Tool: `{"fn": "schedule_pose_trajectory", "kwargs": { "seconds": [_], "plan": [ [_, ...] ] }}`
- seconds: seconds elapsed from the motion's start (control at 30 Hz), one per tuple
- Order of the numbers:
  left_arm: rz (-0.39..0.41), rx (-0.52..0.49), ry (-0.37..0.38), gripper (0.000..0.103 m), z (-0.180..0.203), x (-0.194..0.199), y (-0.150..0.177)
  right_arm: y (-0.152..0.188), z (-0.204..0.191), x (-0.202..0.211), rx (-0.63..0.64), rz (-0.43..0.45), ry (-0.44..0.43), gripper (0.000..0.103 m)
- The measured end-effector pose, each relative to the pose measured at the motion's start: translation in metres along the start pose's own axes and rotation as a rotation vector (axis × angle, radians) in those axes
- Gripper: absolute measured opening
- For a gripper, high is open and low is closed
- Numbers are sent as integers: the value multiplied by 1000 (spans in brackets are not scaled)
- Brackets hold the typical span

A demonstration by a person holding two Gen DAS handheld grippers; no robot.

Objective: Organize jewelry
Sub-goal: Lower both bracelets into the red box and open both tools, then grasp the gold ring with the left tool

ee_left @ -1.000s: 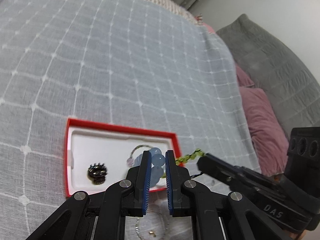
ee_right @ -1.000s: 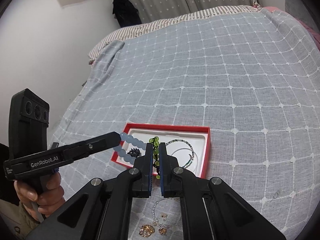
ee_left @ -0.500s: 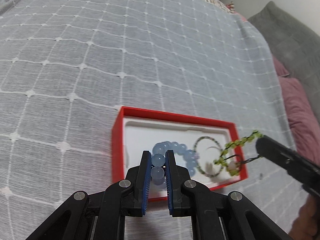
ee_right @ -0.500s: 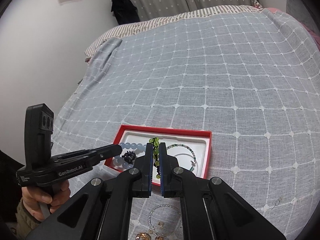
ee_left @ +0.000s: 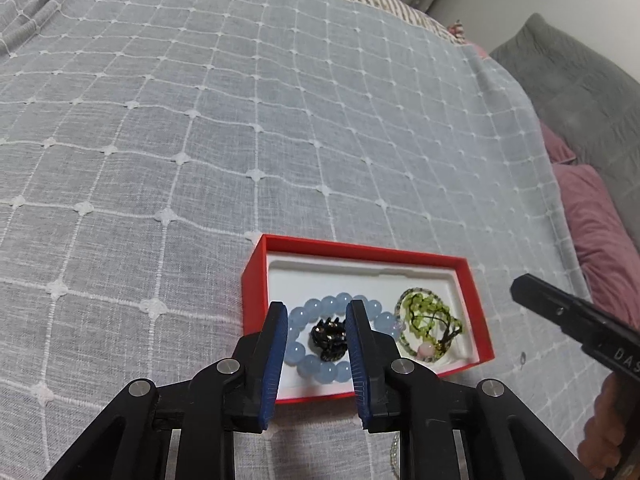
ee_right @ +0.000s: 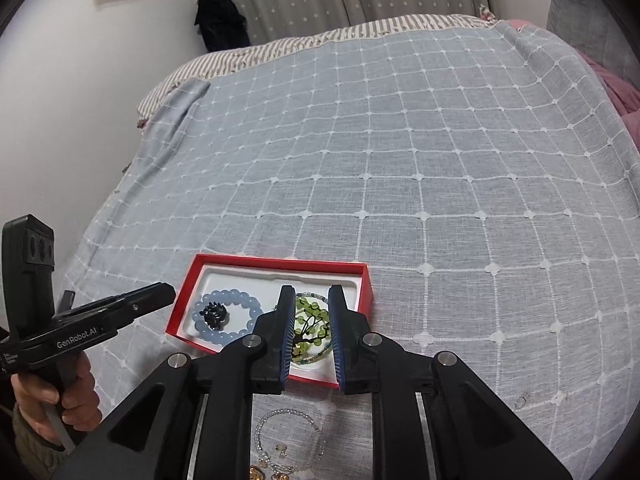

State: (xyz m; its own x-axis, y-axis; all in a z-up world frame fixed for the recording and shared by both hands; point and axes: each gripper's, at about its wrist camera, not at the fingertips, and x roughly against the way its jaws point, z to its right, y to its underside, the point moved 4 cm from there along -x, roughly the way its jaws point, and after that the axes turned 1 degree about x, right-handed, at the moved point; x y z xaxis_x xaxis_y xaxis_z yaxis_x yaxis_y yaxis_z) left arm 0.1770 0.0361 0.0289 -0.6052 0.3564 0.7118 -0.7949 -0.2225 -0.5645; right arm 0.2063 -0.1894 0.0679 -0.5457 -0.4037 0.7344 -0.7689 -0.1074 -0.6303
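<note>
Left wrist view: I have the left hand-held gripper (ee_left: 317, 320) above the near end of the red box (ee_left: 476, 304), which sits on the bed (ee_left: 240, 120) toward its near edge. Its jaws are opening and stand apart; nothing is pressed between the pads. The blue bead bracelet (ee_left: 320, 368) lies in the left half of the box's white insert, ringed around a small black spiky charm (ee_left: 329, 336). In the right half lies the green bead bracelet (ee_left: 424, 316) with its dark cord, on top of a thinner beaded ring; a pink bead sits at its near side.

Right wrist view: my right hand-held gripper (ee_right: 312, 320) hangs over the green bead bracelet (ee_right: 310, 308); jaws opening, apart, pads clear of the beads. The left hand (ee_right: 52, 396) shows at the lower left on its handle. On the bed just near of the box, by the near edge, lie a clear bead chain (ee_right: 280, 428) and some small gold pieces (ee_right: 264, 468).
</note>
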Motion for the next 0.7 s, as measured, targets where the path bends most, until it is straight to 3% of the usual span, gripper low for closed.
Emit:
{"fn": "schedule_pose_trajectory", "kwargs": {
  "seconds": [0.1,0.23,0.3,0.47,0.7],
  "plan": [
    [1,-4,-8,24,2,7,6,6,2,9,-6,-4,-1,20],
    [-11,-57,-37,24,12,14,24,36,7,7,16,-77,37,38],
    [-26,-101,-58,24,20,15,34,50,11,5,26,-120,88,38],
    [-62,-158,-39,33,34,13,57,52,6,29,21,-77,47,38],
    [-110,-232,-74,37,48,7,95,73,-3,31,48,-121,49,38]
  ]
}}
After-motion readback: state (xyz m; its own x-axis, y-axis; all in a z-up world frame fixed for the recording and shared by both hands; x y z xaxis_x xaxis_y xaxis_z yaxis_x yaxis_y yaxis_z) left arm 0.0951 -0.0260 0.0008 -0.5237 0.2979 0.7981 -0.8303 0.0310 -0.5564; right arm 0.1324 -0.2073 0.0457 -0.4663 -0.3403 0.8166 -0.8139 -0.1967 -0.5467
